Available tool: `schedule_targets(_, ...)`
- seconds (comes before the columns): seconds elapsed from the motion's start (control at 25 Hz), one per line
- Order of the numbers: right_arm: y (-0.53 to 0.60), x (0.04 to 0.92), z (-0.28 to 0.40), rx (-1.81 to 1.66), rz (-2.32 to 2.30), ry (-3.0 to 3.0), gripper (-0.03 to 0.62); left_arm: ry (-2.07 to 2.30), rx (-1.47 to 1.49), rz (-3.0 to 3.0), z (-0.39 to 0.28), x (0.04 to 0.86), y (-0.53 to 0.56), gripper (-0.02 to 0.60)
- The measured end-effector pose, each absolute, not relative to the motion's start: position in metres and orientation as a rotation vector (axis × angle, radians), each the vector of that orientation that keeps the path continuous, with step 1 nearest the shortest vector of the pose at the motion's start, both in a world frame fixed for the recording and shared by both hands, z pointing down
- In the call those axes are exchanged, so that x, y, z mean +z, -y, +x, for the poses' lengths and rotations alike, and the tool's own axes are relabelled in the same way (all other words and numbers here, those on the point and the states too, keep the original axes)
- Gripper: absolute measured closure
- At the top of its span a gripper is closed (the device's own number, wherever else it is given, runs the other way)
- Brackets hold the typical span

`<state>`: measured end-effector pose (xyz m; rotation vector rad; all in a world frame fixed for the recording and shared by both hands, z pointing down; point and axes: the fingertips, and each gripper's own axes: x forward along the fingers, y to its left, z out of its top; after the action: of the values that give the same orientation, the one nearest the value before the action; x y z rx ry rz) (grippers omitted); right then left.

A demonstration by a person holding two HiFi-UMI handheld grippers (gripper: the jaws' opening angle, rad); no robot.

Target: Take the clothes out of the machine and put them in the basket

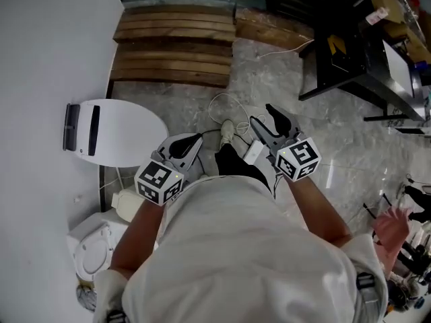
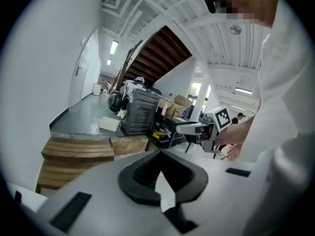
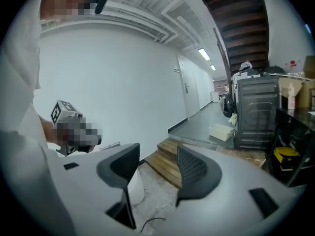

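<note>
Left hand-held gripper (image 2: pixel 158 157) has its pads together on nothing. Right hand-held gripper (image 3: pixel 157 155) has jaws apart and is empty. Both are up by the person's chest, over the floor (image 1: pixel 337 147). The dark grey machine (image 3: pixel 254 113) is well away, past the wooden steps (image 1: pixel 174 46). A low white tub (image 3: pixel 220 132) sits near it; can't tell if it's the basket. No clothes clearly seen in any view. Judged: 0 items moved so far. Reaching the machine, pulling the clothes out and dropping them in the basket are all left.
</note>
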<state>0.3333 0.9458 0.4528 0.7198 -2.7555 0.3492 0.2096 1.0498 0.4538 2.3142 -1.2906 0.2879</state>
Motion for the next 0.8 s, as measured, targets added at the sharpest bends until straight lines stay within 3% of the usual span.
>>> schedule_targets(0.44, -0.747, 0.454, 0.33, 0.383, 0.621, 2.787, 0.372, 1.333, 0.38, 2.31, 0.215, 0.42, -0.856, 0.584)
schedule_targets(0.8, -0.662, 0.452, 0.317, 0.413, 0.642, 2.787, 0.373, 1.341, 0.354, 2.338, 0.205, 0.403, -0.761, 0.584)
